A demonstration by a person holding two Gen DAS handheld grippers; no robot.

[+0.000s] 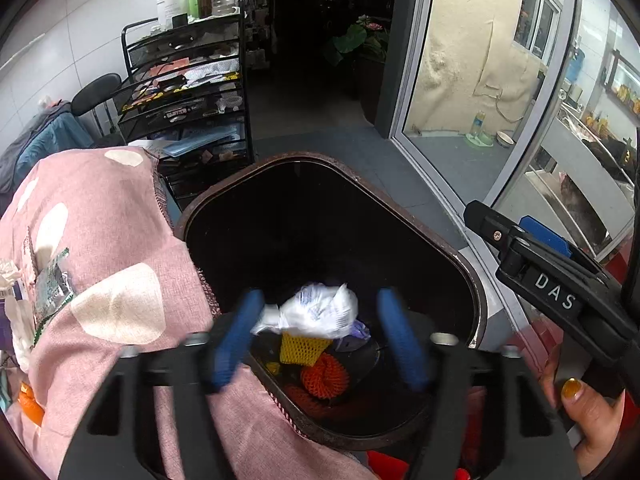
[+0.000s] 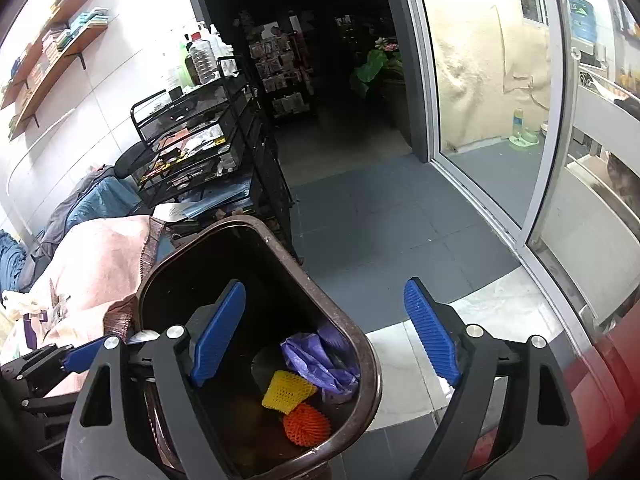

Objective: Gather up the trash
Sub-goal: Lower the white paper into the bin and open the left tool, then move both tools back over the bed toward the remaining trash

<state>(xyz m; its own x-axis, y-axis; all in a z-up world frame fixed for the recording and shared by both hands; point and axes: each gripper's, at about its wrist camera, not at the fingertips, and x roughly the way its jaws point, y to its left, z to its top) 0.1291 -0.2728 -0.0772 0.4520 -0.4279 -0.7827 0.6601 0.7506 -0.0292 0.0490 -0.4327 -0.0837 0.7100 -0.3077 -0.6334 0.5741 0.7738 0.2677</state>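
Pink cloth [image 1: 104, 248] beside dark bin [image 1: 472, 280]; crumpled white wrapper [image 1: 320, 312], perhaps plastic.

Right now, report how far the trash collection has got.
Done: the brown bin already holds a yellow foam net, an orange foam net and a purple bag. In hand: a white crumpled wad sits between the open left gripper pads above the bin, apparently released. The right gripper is open and empty. Left: scraps on the pink cloth.
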